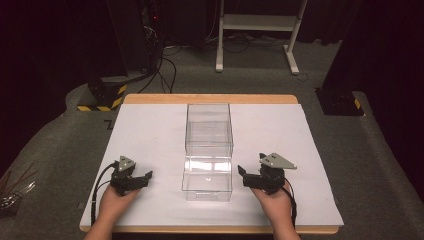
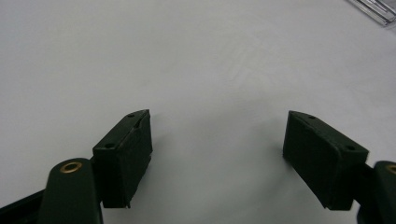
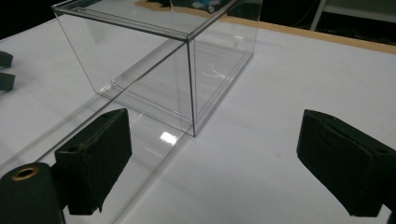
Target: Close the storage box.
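L gripper point(image 1: 141, 179) sits lower left of centre in the high view, held in the person's left hand point(image 1: 114, 202), jaws spread wide w/ nothing between them. In the left gripper view point(image 2: 217, 135) the two black jaws rise from the bottom corners, well apart, over bare white table cover point(image 2: 140, 56); a sliver of clear plastic shows at the upper right corner of that frame.

R gripper point(image 1: 244, 176) is lower right of centre in the high view, in the right hand point(image 1: 275, 202), grey three-cornered plate point(image 1: 278, 160) on top, jaws also wide, gripping nothing. Right gripper view point(image 3: 212, 140): jaws apart at bottom left and bottom right, not touching anything.

Between the two grippers, centre of the high view: clear plastic box point(image 1: 209, 125) w/ a clear drawer point(image 1: 207, 180) drawn out toward the bottom of the frame. Both grippers are beside the drawer, apart from it, one on each side. In the right gripper view the box point(image 3: 140, 60) takes the upper left, the drawer point(image 3: 140, 140) runs down to the lower left behind the left-hand jaw.

Box stands on the white cover over a wooden table point(image 1: 210, 98), wood edge at top. Beyond, upper part of the frame: dark floor, cables, a white frame's legs point(image 1: 255, 35).
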